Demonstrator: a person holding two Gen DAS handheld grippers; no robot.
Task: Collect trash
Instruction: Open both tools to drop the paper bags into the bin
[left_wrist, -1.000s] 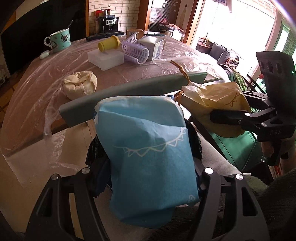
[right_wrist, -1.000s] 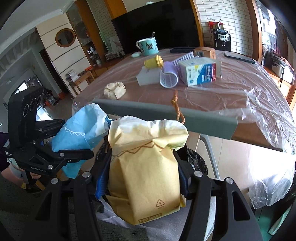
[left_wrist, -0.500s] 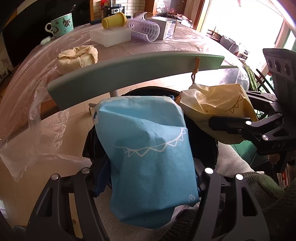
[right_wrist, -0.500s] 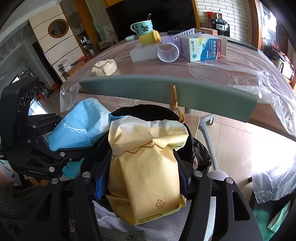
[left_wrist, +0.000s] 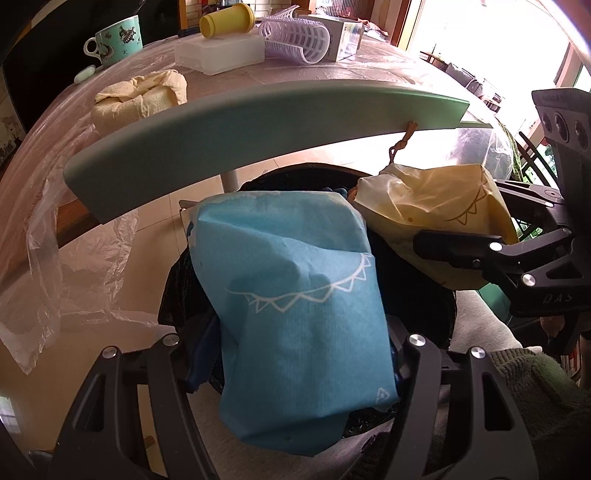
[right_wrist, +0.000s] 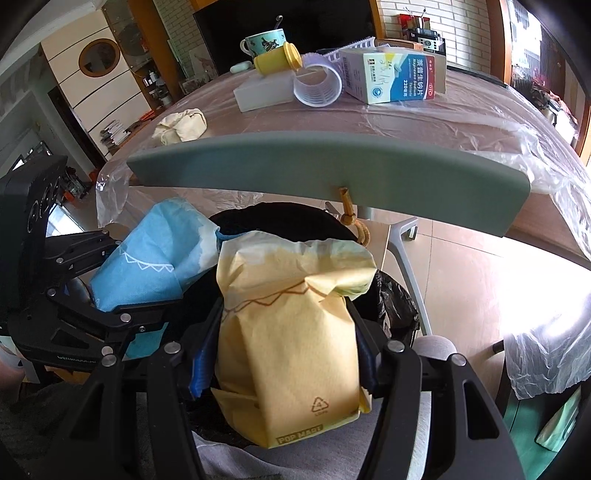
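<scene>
We have the table (right_wrist: 461, 122) ahead under its plastic sheet, and the grey-green chair back (right_wrist: 332, 166) arches between it and us. Below that rail sits the black-lined trash bin (right_wrist: 295, 218), its mouth mostly hidden behind what we carry.

Our left gripper (left_wrist: 295, 343) is clenched on the blue paper bag (left_wrist: 295, 295), and our right gripper (right_wrist: 288, 354) is clenched on the yellow paper bag (right_wrist: 291, 332); both bags hang side by side, just above the bin's rim.

To drop them well, we judge that each bag should be fully over the dark opening before the fingers let go, clear of the chair rail and its dangling cord (right_wrist: 351, 218). Releasing one at a time would keep them from jamming together at the mouth.

A crumpled paper wad (left_wrist: 142, 96) on the table looks like the next piece to collect.
</scene>
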